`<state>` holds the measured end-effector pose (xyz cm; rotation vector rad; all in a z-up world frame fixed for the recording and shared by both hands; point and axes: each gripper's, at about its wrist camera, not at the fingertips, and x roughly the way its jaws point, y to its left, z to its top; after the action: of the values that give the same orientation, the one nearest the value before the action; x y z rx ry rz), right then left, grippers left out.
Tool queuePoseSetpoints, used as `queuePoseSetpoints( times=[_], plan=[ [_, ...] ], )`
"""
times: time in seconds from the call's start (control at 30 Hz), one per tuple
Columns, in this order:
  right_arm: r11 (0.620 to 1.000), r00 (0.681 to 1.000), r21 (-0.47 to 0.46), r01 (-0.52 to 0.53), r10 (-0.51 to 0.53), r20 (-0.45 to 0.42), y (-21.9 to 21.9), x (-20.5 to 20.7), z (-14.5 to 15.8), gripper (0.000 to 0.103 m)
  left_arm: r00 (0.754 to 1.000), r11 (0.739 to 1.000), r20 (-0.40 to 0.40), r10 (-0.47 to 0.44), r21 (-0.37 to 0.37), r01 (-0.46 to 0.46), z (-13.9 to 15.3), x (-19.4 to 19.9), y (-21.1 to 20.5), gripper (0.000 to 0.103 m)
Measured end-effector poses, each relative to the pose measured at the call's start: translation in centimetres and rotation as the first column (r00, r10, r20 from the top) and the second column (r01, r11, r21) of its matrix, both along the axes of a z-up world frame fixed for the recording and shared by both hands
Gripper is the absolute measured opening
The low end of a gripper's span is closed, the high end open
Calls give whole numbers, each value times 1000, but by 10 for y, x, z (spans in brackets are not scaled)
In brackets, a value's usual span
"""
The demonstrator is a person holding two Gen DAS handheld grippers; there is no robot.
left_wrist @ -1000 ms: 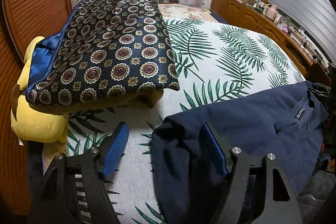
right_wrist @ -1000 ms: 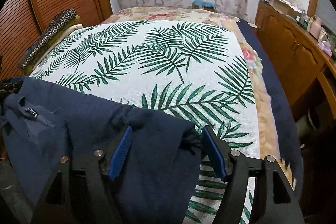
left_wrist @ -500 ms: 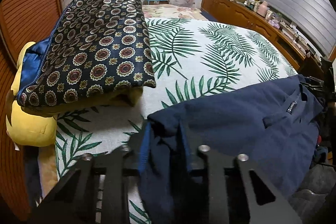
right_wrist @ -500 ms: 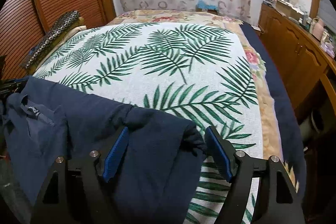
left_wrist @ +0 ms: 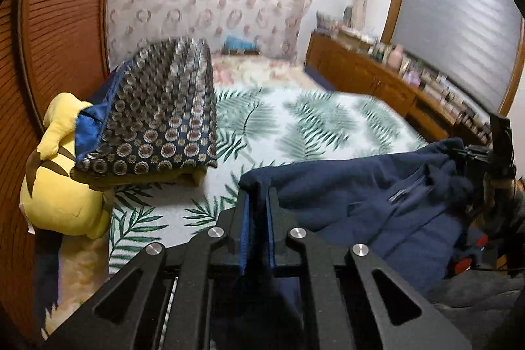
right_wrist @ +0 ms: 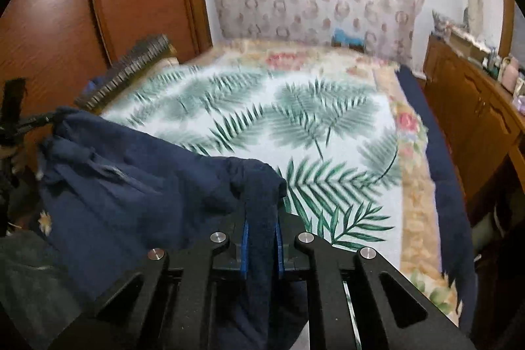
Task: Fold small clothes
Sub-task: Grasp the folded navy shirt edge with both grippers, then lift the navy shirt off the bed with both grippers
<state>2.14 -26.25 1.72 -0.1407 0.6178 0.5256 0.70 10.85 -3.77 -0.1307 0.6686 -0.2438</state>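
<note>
A navy blue garment (left_wrist: 344,195) hangs stretched between my two grippers, lifted off the near edge of the leaf-print bed cover (left_wrist: 311,127). My left gripper (left_wrist: 257,195) pinches the garment's left corner; its jaws are closing, with the cloth bunched between the blue pads. In the right wrist view the same garment (right_wrist: 131,186) sags to the left. There my right gripper (right_wrist: 261,218) has its jaws closing on the right corner, the fabric pressed between the pads. Each gripper shows at the far end of the cloth in the other's view.
A folded dark patterned quilt (left_wrist: 157,120) lies on a yellow plush toy (left_wrist: 62,192) at the bed's left side. Wooden cabinets (right_wrist: 475,107) with small items on top run along the right. A brown louvred door (left_wrist: 59,38) stands on the left.
Both grippers closed on the garment's corners, the left first, then the right. Both then rose and tipped up, lifting the navy cloth's near edge off the bed.
</note>
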Motion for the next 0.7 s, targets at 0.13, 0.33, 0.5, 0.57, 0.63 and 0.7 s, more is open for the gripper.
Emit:
queuePoseSetpoints(
  times=[0.13, 0.33, 0.5, 0.57, 0.63, 0.7],
  plan=[
    [999, 997, 34, -15, 13, 78, -8, -35, 31, 11, 998, 999, 61, 8, -34, -6, 21, -21, 5, 8],
    [996, 988, 91, -22, 7, 157, -24, -80, 68, 11, 990, 998, 142, 7, -56, 1, 52, -48, 8, 7],
    [995, 974, 95, 1, -23, 227, -32, -113, 87, 11, 981, 999, 194, -4, -48, 13, 78, -69, 9, 6],
    [995, 967, 99, -3, -22, 255, -33, -125, 97, 11, 974, 999, 228, -6, -49, 18, 91, -76, 8, 6],
    [995, 960, 101, -13, -16, 281, -31, -135, 104, 11, 964, 999, 265, -14, -44, 27, 108, -80, 6, 6],
    [995, 950, 92, -29, -1, 313, -25, -144, 115, 11, 954, 999, 298, -25, -31, 36, 124, -83, 3, 5]
  ],
)
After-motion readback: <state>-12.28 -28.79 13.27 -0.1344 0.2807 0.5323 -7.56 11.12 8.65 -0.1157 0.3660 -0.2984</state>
